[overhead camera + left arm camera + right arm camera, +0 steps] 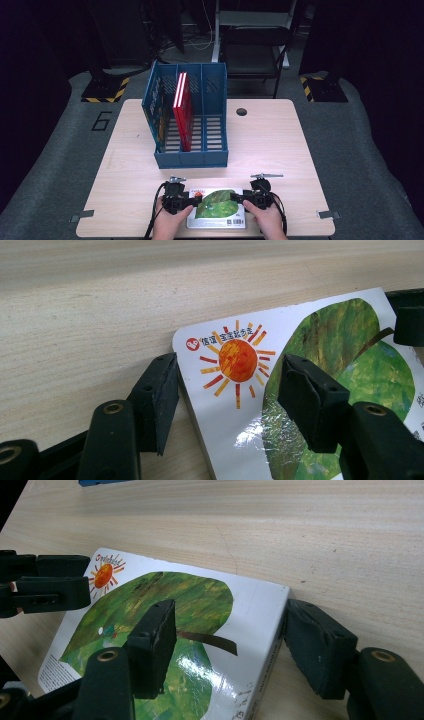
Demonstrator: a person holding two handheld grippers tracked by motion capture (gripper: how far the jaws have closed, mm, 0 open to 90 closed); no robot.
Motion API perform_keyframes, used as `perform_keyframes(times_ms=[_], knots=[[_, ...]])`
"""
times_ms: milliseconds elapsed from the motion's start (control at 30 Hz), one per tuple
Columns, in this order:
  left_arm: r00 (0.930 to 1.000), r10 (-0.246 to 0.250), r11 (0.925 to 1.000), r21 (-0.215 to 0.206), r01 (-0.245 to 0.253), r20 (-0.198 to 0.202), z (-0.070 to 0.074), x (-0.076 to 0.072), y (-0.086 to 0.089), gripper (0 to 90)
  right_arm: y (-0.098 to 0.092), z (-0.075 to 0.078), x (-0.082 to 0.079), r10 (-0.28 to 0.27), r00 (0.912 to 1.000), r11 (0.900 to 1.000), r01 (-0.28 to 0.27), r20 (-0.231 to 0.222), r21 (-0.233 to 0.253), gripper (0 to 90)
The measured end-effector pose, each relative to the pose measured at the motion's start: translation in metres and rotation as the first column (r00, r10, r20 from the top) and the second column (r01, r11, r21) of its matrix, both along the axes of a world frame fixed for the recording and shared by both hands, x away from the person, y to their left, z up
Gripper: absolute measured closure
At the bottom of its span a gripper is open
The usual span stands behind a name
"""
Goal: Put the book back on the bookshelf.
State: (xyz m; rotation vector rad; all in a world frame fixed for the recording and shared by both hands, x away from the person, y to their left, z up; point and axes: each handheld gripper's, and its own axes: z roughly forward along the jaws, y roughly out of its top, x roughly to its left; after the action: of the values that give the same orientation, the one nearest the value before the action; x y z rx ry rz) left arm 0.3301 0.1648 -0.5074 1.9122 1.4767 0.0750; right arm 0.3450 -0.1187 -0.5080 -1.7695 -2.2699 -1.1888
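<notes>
- A picture book (pixel 216 207), with a white cover, a green leaf and an orange sun printed on it, is lying flat on the bench (pixel 280 145), at the near edge, in front of the blue file rack (pixel 190 117).
- The left hand-held gripper (pixel 196 200) is being held at the book's left end, with its jaws spread wide.
- In the left gripper view, one jaw is being kept on the bare wood just beside the book's (pixel 300 405) spine edge, while the other is sitting over the cover near the sun; whether either is touching the book cannot be told.
- The right hand-held gripper (pixel 241 199) is being held at the book's right end, its jaws also spread wide.
- In the right gripper view, one jaw is being held over the leaf on the book (pixel 165 630), and the other is standing just beside the book's corner, above the wood.
- Nothing is being clamped by either hand-held gripper; the book is being straddled at both ends.
- Both hand-held grippers are being carried by a person's hands, which are coming in below the book.
- A red book (pixel 182 110) is standing upright in the rack's middle compartment, well behind the picture book.
- A dark round hole (pixel 242 111) is lying in the bench, to the right of the rack.
</notes>
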Motion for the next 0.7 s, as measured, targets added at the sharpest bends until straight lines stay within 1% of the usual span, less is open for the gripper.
perform_keyframes(times_ms=[33,100,133,200,233,300,333,367,400,433,467,500,533,567,600,633,667,700], knots=[[1.0,0.003,1.0,0.0,-0.003,0.007,0.0,0.0,0.0,41.5,0.0,0.0,0.0,-0.002,1.0,1.0,0.002,0.0,0.001,37.1],[1.0,0.005,1.0,-0.006,-0.005,0.004,0.001,0.001,0.0,41.6,0.0,0.001,-0.001,-0.003,1.0,1.0,0.003,-0.001,0.0,37.1],[1.0,-0.003,1.0,-0.007,0.003,0.001,0.001,0.001,0.001,41.6,0.0,0.001,-0.001,-0.001,1.0,1.0,0.001,0.003,0.0,37.2],[1.0,0.001,1.0,-0.007,-0.001,0.004,0.002,0.001,0.001,41.6,0.0,0.002,-0.001,-0.001,1.0,1.0,0.001,0.004,-0.002,37.2],[1.0,-0.005,0.9999,-0.012,0.005,0.003,0.004,0.001,0.002,41.6,-0.001,0.002,-0.001,0.001,1.0,1.0,-0.001,0.004,-0.002,37.2],[0.9998,0.002,0.9997,-0.024,-0.001,0.022,0.006,0.001,0.003,41.7,-0.001,0.005,-0.003,-0.006,0.9999,1.0,0.006,0.014,0.014,37.9],[0.9993,0.007,0.999,-0.044,-0.005,0.036,0.008,0.0,0.003,42.4,0.0,0.009,-0.004,-0.005,0.9998,1.0,0.005,0.02,0.02,38.7],[0.9994,-0.003,0.9932,-0.116,0.007,0.036,0.01,0.0,0.003,48.6,-0.001,0.012,-0.004,0.031,0.999,0.996,-0.034,0.033,0.077,63.1],[0.9991,-0.043,0.9791,-0.199,0.043,0.005,0.011,0.001,0.001,58.6,0.001,0.011,-0.005,0.106,0.9943,0.958,-0.105,0.01,0.266,50.1],[0.9986,-0.052,0.9827,-0.178,0.05,-0.008,0.012,0.0,-0.006,57.2,0.007,0.011,-0.005,0.145,0.9878,0.938,-0.12,-0.056,0.325,46.5],[0.9975,-0.067,0.9902,-0.121,0.07,0.023,0.012,-0.002,-0.012,52.4,0.016,0.012,-0.006,0.155,0.9873,0.962,-0.144,-0.033,0.233,47.9],[0.9959,-0.083,0.9915,-0.097,0.086,0.034,0.012,-0.003,-0.016,51.3,0.023,0.015,-0.007,0.16,0.987,0.983,-0.161,0.018,0.092,46.5],[0.9952,-0.093,0.992,-0.083,0.095,0.03,0.01,-0.004,-0.018,48.7,0.026,0.018,-0.008,0.166,0.9849,0.986,-0.167,0.051,0.019,46.5],[0.9946,-0.101,0.9917,-0.077,0.103,0.021,0.009,-0.004,-0.019,48.0,0.024,0.02,-0.007,0.159,0.9851,0.986,-0.161,0.064,0.028,46.1],[0.9946,-0.101,0.9917,-0.077,0.103,0.021,0.009,-0.004,-0.019,46.6,0.024,0.02,-0.007,0.159,0.9851,0.986,-0.161,0.064,0.028,46.1],[0.9954,-0.094,0.9932,-0.068,0.095,0.021,0.008,-0.003,-0.018,46.6,0.02,0.021,-0.006,0.139,0.9877,0.989,-0.142,0.072,0.044,45.7],[0.9965,-0.08,0.9943,-0.069,0.082,0.024,0.008,-0.001,-0.013,45.3,0.01,0.021,-0.005,0.089,0.9924,0.996,-0.091,0.085,0.018,44.2],[0.9965,-0.08,0.9943,-0.069,0.082,0.024,0.008,-0.001,-0.013,43.8,0.01,0.021,-0.005,0.089,0.9924,0.996,-0.091,0.085,0.018,44.2]])
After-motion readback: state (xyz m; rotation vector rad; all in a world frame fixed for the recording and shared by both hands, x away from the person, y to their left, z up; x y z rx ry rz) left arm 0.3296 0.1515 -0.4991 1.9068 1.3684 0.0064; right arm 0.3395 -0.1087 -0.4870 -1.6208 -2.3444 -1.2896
